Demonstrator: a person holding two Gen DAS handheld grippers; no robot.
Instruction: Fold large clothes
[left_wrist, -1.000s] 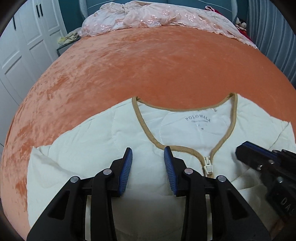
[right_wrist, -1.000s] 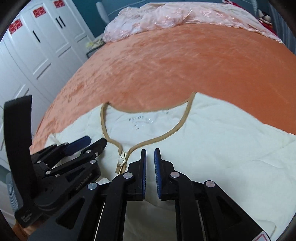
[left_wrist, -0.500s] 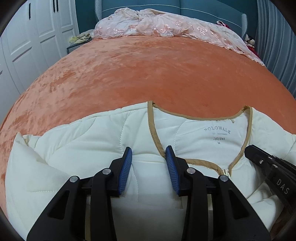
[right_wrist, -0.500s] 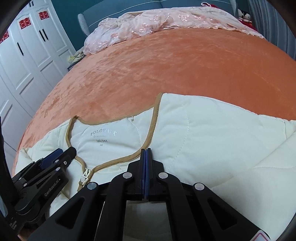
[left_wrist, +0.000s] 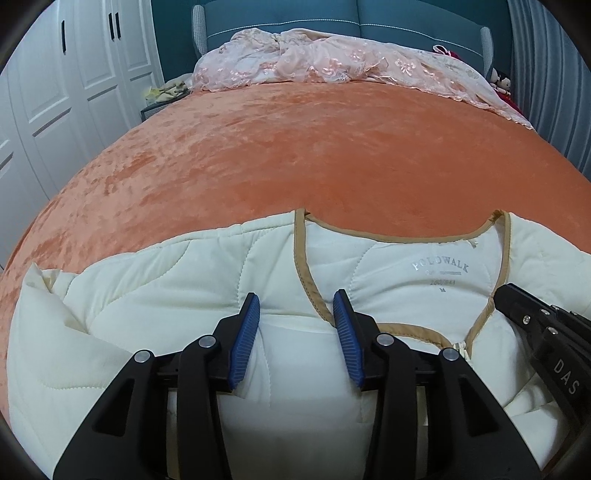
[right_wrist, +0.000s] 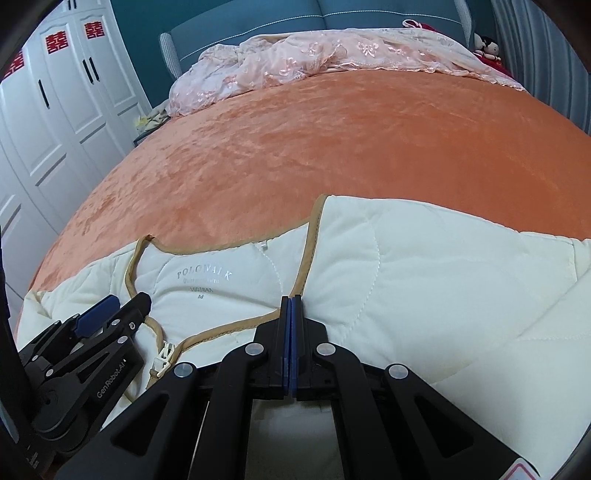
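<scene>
Jacket (left_wrist: 184, 295) on bed (left_wrist: 295, 147)

"POLOWALK", perhaps "160/84A M", inside jacket (right_wrist: 406, 280) neck

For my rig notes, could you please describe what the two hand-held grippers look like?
Both are matte black plastic with angular, cut-out arms, round silver rivets and ribbed blue finger pads. The left hand-held gripper carries white "GenRobot.AI" lettering, readable from the right wrist view; the right hand-held gripper shows white "DAS" lettering, seen from the left wrist view.
</scene>
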